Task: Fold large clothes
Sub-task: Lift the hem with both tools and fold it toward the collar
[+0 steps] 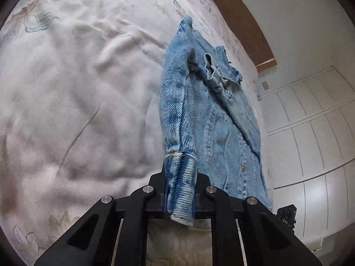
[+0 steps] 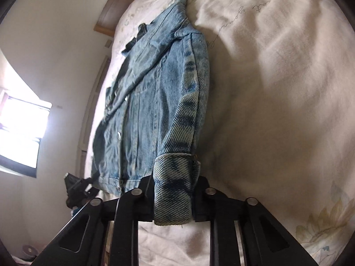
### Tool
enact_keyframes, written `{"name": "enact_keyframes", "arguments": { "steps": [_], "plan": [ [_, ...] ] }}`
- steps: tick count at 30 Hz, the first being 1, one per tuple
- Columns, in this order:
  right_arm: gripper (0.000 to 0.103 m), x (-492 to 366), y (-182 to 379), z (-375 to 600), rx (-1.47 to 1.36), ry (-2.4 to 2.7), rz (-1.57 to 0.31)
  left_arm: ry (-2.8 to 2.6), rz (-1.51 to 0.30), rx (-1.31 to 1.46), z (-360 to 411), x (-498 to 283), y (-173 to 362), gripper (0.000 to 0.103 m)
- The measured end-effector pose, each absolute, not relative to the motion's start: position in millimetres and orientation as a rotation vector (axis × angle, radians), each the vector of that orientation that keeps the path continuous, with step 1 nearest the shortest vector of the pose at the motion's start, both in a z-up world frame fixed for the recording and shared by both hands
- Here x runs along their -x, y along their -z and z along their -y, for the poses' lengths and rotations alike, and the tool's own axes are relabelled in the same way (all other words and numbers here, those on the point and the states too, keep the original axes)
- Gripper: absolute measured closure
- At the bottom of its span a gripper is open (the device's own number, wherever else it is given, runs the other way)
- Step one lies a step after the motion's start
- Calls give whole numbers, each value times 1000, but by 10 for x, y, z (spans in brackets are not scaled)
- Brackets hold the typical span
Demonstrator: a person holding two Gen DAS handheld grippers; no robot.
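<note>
We are gripping a cuff in each tongs, left tongs (image 1: 180, 196) and right tongs (image 2: 172, 196) both clamped tight, the jacket (image 1: 213, 119) lying ahead on the bed (image 1: 77, 88), and next likely folding both sleeves inward.

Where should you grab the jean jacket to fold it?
By the sleeve cuffs, coming from the hem end. The denim jacket lies flat on the bedspread, sleeves straight along its sides. The left gripper is shut on the left cuff, the right gripper on the right cuff.
</note>
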State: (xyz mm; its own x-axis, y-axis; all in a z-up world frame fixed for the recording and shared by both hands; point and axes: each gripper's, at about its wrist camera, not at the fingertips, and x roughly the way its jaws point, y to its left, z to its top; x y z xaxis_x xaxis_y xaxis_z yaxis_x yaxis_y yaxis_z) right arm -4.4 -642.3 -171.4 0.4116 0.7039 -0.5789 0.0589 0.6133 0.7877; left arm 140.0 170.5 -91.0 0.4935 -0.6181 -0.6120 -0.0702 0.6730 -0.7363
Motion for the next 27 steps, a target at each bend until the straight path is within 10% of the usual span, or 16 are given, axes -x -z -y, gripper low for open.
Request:
{"name": "enact_keyframes", "arguments": {
  "steps": [27],
  "plan": [
    [91,-1272,111,6488,-790,-546,-706,537,-682,826,-1578,-2791,-438,94]
  ]
}}
